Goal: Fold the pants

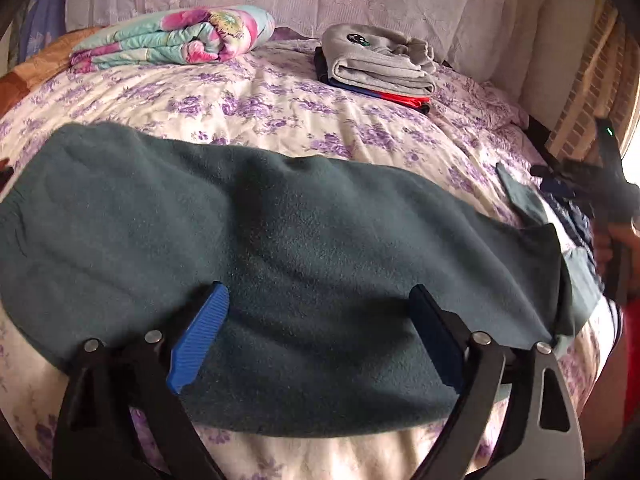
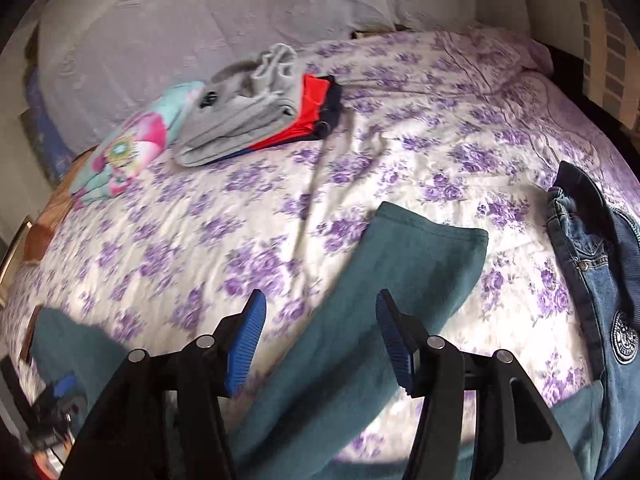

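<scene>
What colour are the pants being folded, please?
Dark teal pants, plain with no pattern; the left wrist view shows them best.

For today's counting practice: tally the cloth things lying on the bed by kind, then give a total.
Teal pants: 1
Jeans: 1
Folded clothes stack: 1
Floral blanket: 1
Total: 4

Floral bedspread (image 2: 420, 128) under and ahead of the fingers. Folded grey garment (image 2: 240, 124) on a red-and-navy stack (image 2: 316, 114), far ahead, left of them. Rolled pink-teal blanket (image 2: 128, 148) further left. Denim garment (image 2: 592, 264) right of the right finger.
</scene>
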Motion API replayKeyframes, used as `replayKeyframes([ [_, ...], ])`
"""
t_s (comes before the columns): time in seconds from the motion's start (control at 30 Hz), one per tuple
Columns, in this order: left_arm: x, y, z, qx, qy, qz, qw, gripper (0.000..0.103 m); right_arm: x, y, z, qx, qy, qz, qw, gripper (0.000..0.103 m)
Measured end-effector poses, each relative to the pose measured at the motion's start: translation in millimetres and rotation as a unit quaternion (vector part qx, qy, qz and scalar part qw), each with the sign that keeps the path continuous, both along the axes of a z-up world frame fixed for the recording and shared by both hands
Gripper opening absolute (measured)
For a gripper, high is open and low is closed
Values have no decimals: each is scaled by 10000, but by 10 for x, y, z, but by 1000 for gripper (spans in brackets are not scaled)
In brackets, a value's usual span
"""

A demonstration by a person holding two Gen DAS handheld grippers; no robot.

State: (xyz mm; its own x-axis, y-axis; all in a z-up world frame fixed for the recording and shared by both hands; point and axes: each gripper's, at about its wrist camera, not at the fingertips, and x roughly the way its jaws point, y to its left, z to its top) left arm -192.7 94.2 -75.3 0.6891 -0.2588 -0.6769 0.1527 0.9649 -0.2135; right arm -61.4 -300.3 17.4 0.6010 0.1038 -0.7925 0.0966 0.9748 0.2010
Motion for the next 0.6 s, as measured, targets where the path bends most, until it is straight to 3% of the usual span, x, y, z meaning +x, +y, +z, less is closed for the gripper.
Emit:
replayKeyframes([
  [0.13, 2, 19, -21, -118, 5, -132, 9998, 98, 463, 91, -379, -307, 805, -260, 9959, 71],
  [0.2, 3, 27, -26, -138, 0, -165, 9998, 98, 512, 113, -499, -436, 860, -199, 9951, 71],
  [0.23, -5, 23, -28, -127, -17, -181, 9998, 98, 480, 97, -498, -438, 738, -151, 9962, 68],
  [0.27, -15, 24, -28, -127, -34, -191, 9997, 98, 439, 53, -476, -438, 648, -162, 9968, 46],
  [0.3, -20, 31, -26, -142, -49, -200, 9997, 98, 384, -33, -449, -280, 577, -183, 9978, 14],
  [0.33, -21, 40, -25, -168, -55, -207, 9996, 98, 314, -161, -438, 84, 548, -229, 9982, 4],
  [0.47, -27, 51, -27, -220, -78, -222, 9995, 98, -215, -663, -199, 1147, -125, -486, 9921, 5],
  [0.6, -33, 71, -29, -290, -102, -243, 9992, 98, -1210, -1151, 170, 1999, -1111, -736, 9707, 5],
])
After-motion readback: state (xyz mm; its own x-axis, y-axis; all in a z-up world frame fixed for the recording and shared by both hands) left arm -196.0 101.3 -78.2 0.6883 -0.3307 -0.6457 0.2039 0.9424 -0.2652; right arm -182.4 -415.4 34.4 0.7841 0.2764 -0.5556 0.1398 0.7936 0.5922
